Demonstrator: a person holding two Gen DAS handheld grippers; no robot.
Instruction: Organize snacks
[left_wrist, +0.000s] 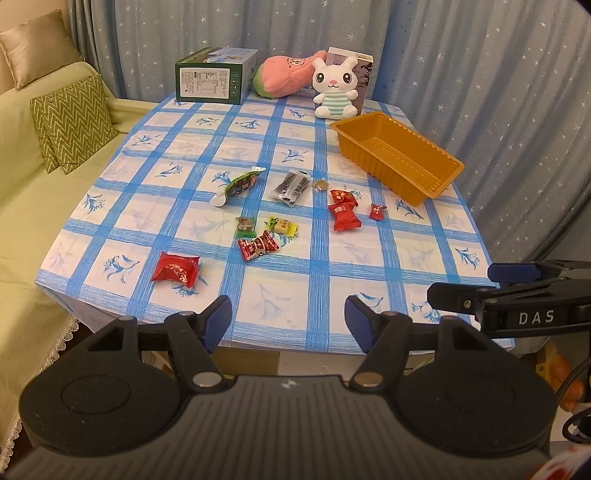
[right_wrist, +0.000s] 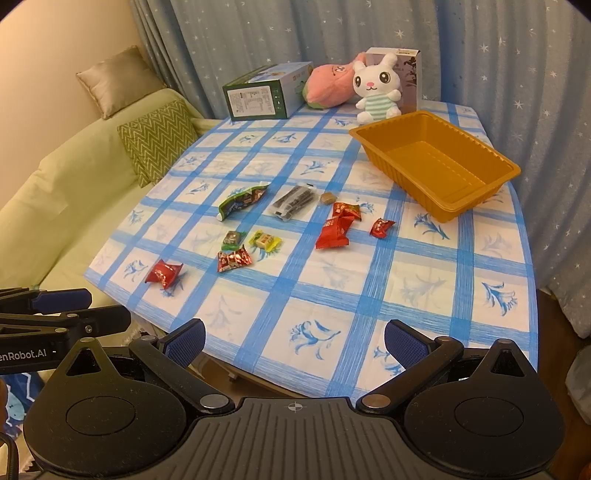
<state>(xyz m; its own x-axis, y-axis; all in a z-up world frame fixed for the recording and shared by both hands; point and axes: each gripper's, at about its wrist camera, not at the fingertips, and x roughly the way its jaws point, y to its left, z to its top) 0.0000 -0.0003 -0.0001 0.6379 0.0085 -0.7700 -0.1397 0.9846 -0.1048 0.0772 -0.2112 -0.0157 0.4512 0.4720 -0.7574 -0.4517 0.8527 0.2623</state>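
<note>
Both tools are hanging over the near edge of the table, angled down toward it. The left gripper (left_wrist: 288, 321) is standing released, its blue-padded fingers (left_wrist: 218, 321) spread wide with nothing between them; the right gripper (right_wrist: 295, 341) is likewise gaping and holding nothing.

The blue-and-white checked tablecloth (right_wrist: 424, 288) is carrying a loose scatter of wrapped snacks around its middle. From that middle, the orange ribbed plastic tray (right_wrist: 436, 162) is lying empty at about two o'clock, near the far right corner. A green foil snack packet (right_wrist: 242, 201) and a clear packet of dark sticks (right_wrist: 293, 201) are lying at about eleven and twelve o'clock, with a small brown sweet (right_wrist: 327, 198) just beside the sticks. Three red wrapped candies (right_wrist: 338, 223) are sitting clustered at three o'clock. A yellow wrapped candy (right_wrist: 265, 240), a green-edged candy (right_wrist: 232, 239) and a red-and-silver candy (right_wrist: 233, 259) are grouped near six o'clock; a lone red foil packet (right_wrist: 163, 272) is lying at eight o'clock, near the left edge.

Along the far edge a green cardboard box (right_wrist: 258, 98), a pink plush toy (right_wrist: 328, 86) and a white plush rabbit (right_wrist: 376, 88) are standing side by side.
</note>
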